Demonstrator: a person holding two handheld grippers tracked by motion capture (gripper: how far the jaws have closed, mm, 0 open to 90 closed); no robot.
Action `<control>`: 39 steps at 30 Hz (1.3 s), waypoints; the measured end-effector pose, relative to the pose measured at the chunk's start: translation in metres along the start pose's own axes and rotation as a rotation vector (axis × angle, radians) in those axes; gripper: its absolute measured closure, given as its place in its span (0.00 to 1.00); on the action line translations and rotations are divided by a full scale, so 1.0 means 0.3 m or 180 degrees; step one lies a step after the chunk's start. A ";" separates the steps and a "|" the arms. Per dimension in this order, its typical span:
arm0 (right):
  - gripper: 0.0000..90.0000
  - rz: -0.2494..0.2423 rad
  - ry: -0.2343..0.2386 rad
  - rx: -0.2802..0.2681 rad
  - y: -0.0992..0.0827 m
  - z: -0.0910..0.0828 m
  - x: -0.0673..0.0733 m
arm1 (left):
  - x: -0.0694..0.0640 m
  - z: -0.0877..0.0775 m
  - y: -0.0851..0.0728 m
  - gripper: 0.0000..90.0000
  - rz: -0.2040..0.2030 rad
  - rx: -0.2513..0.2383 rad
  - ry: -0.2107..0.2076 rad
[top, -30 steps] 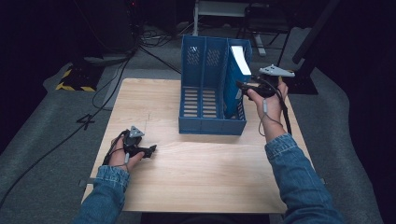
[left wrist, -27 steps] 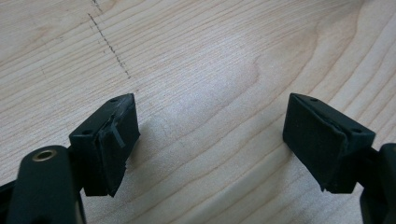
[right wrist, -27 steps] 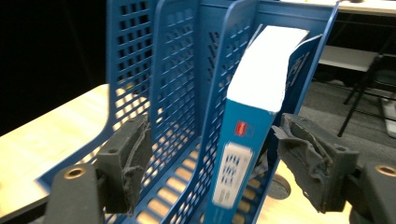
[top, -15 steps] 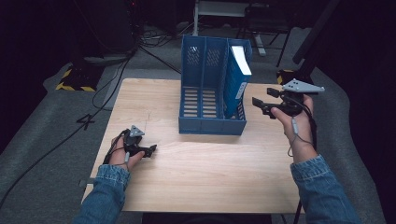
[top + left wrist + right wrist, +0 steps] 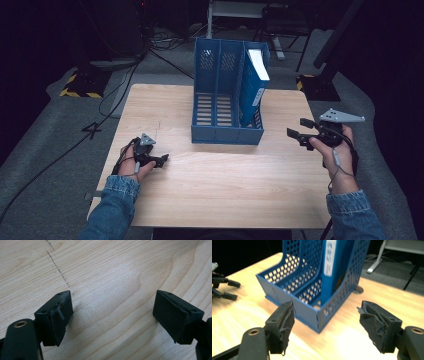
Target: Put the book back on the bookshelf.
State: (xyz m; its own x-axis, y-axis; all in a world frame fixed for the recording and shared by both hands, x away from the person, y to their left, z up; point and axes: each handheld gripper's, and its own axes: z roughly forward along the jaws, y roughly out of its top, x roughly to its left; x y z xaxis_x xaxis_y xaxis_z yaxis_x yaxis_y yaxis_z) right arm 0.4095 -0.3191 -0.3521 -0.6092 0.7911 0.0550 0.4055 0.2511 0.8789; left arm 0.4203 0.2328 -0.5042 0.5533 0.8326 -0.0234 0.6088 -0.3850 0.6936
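Note:
A blue three-slot file rack (image 5: 227,134) stands at the back middle of the wooden table (image 5: 225,195). A blue binder (image 5: 252,85) with a white edge stands upright in its right slot. My right gripper (image 5: 296,127) hovers to the right of the rack, apart from it, pointing left toward its front corner. Its jaws are open, have just closed a little, and have nothing between them. In the right gripper view the rack (image 5: 287,277) and binder (image 5: 329,270) sit just beyond the right gripper (image 5: 325,322). My left gripper (image 5: 162,160) rests on the table at the left, open and empty (image 5: 112,312).
The rack's left and middle slots hold nothing. Cables run across the grey floor at the back left, near a black-and-yellow striped base (image 5: 80,85). A dark stand base (image 5: 320,82) sits off the table's far right corner. White furniture legs (image 5: 277,47) stand behind the rack.
My right hand has drawn away from the rack's right side, moving right, toward the near edge and slightly lower. The left hand and the rack have stayed put.

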 end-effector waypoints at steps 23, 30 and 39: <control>0.28 -0.0125 0.0064 0.0703 -0.393 0.118 -0.036 | 0.000 0.001 0.001 0.19 0.0001 0.0002 0.0001; 0.25 -0.0193 -0.0072 0.0819 -0.449 0.174 -0.026 | 0.000 0.001 0.001 0.19 0.0009 -0.0001 0.0001; 0.16 -0.0172 -0.0122 0.0803 -0.468 0.203 -0.031 | -0.001 0.002 0.001 0.19 -0.0002 0.0001 -0.0007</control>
State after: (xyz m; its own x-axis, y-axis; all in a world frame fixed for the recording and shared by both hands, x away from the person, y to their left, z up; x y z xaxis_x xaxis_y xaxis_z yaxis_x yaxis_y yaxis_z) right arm 0.3997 -0.3278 -0.5049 -0.6104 0.7920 -0.0111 0.5331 0.4211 0.7338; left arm 0.4206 0.2322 -0.5044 0.5542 0.8320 -0.0253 0.6092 -0.3847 0.6935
